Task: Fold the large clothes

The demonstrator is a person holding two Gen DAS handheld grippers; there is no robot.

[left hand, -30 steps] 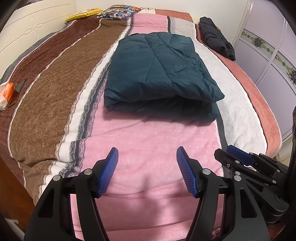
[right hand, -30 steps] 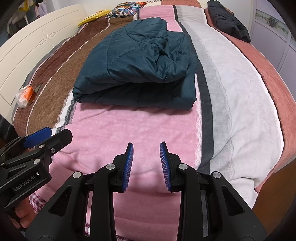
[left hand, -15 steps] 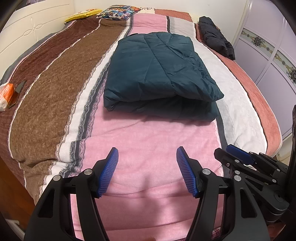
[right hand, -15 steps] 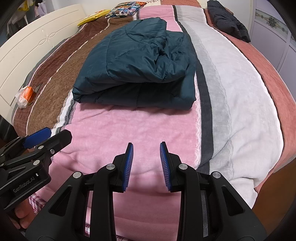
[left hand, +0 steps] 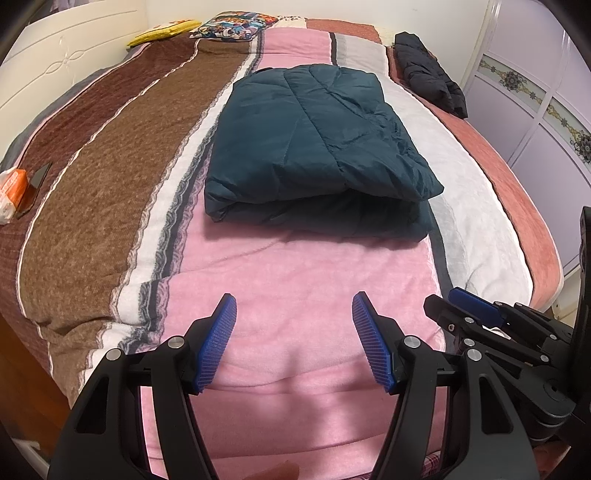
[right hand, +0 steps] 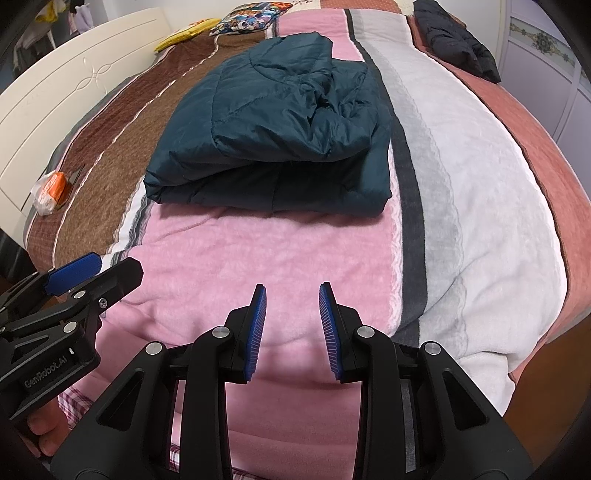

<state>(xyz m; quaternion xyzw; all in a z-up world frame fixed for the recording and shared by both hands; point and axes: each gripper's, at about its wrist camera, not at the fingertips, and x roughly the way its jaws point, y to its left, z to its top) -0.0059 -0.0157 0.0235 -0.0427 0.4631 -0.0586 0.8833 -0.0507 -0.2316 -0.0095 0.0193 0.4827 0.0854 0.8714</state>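
A dark teal padded jacket (left hand: 314, 147) lies folded into a thick rectangle on the striped bed blanket (left hand: 288, 280); it also shows in the right wrist view (right hand: 273, 129). My left gripper (left hand: 293, 306) is open and empty, held over the pink stripe well short of the jacket. My right gripper (right hand: 291, 295) is open with a narrower gap, also empty, over the same pink stripe. Each gripper shows at the edge of the other's view: the right gripper (left hand: 476, 310) and the left gripper (right hand: 85, 273).
A black garment (left hand: 428, 74) lies at the far right of the bed. Pillows (left hand: 229, 27) sit at the far end. An orange-and-white packet (left hand: 11, 188) lies at the left edge by the white headboard (right hand: 66, 85). Wardrobe doors (left hand: 546, 122) stand to the right.
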